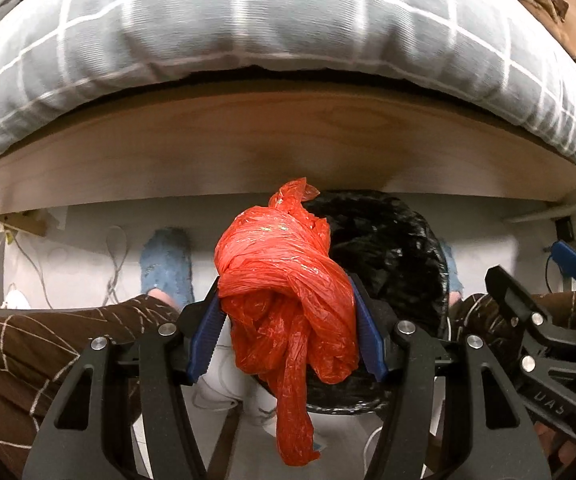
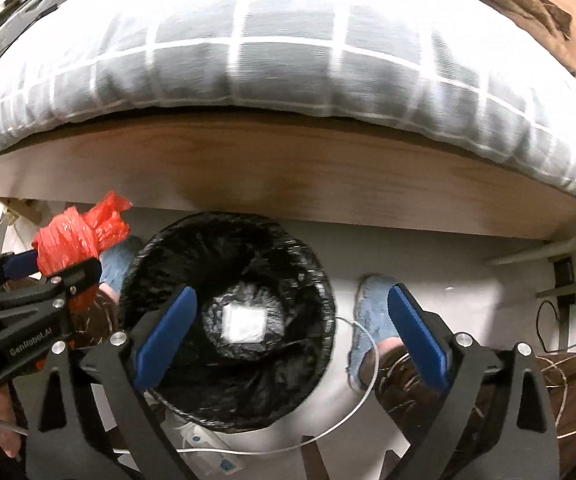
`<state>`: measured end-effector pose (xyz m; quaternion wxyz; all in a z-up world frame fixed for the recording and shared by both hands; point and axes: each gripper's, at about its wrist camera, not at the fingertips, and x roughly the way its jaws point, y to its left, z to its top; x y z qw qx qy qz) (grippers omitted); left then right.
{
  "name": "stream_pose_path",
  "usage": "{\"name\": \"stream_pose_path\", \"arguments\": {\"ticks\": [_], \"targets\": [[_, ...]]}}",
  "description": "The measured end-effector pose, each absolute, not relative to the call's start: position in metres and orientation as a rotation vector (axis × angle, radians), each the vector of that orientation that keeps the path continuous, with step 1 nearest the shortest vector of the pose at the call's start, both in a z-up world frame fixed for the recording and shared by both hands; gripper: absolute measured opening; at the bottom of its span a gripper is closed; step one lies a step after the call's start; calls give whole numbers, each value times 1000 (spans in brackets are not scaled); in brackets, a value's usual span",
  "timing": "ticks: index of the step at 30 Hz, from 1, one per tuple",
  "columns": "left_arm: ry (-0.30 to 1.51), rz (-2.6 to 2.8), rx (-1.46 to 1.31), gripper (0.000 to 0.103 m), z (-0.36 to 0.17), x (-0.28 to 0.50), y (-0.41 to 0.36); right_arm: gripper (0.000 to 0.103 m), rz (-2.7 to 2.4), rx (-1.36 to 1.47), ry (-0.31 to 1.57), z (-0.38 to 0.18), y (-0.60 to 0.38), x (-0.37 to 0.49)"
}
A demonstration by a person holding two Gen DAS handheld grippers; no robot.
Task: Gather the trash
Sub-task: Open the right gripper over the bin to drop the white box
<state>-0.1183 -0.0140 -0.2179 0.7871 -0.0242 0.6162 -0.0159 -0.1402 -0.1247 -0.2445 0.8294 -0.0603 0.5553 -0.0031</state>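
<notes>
A knotted red plastic bag (image 1: pixel 288 280) sits between the blue pads of my left gripper (image 1: pixel 286 304), which is shut on it; one tail hangs down below the jaws. Just behind and right of it stands a round bin lined with a black bag (image 1: pixel 388 248). In the right wrist view my right gripper (image 2: pixel 292 296) hangs wide open over the bin (image 2: pixel 160 248), nothing between its fingers. A white piece of trash (image 2: pixel 244 324) lies at the bin's bottom. The red bag (image 2: pixel 76 240) and left gripper (image 2: pixel 54 266) are at the bin's left rim.
A bed with a grey checked cover (image 1: pixel 248 40) and a wooden side rail (image 1: pixel 288 144) runs across behind the bin. The person's feet in blue slippers (image 2: pixel 372 312) and brown trouser legs (image 1: pixel 48 340) flank the bin. White cables (image 2: pixel 352 400) trail over the white floor.
</notes>
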Motion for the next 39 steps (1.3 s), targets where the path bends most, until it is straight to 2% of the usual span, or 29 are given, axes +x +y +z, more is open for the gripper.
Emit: {"name": "stream_pose_path", "arguments": {"ticks": [19, 23, 32, 39], "targets": [[1358, -128, -4, 60, -233, -117, -74, 93, -117, -48, 1170, -242, -191, -148], [1361, -120, -12, 67, -237, -118, -70, 93, -101, -40, 1175, -244, -185, -146], [1323, -93, 43, 90, -233, -118, -71, 93, -82, -39, 1163, -236, -180, -143], [1273, -41, 50, 93, -221, -118, -57, 93, -69, -46, 1135, -226, -173, -141]]}}
